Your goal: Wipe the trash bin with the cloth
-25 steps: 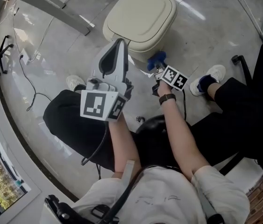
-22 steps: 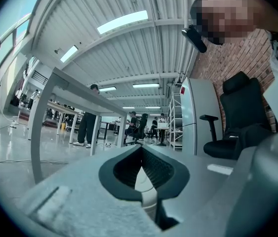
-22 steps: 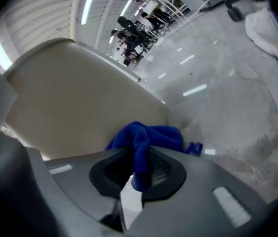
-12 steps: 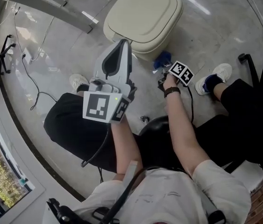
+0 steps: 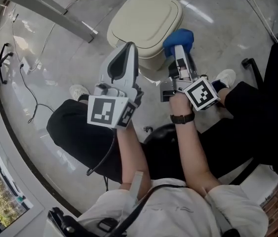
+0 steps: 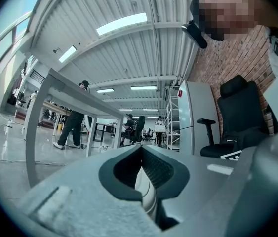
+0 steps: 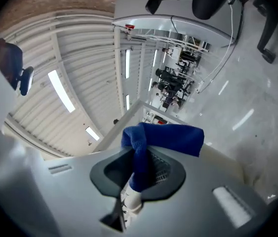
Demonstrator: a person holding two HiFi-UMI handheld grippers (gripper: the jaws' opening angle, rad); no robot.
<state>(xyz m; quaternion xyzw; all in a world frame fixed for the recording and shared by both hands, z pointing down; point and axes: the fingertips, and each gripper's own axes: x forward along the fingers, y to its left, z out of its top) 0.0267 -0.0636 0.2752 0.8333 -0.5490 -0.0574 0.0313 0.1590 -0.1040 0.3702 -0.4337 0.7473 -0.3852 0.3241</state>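
The cream trash bin with its lid down stands on the floor in front of my knees in the head view. My right gripper is raised beside the bin's right side, shut on a bunched blue cloth that sticks out past its tips. In the right gripper view the blue cloth is pinched in the right gripper and flops to the right. My left gripper hovers over the bin's near left edge, shut and holding nothing. The left gripper points out into the room in its own view.
A grey table beam crosses the floor at the upper left. A black cable trails along the floor on the left. An office chair base is at the right. A white shoe and another shoe flank the bin.
My right gripper has risen with the blue cloth from low at the bin's front to level with the lid's right side. The left gripper has barely moved.
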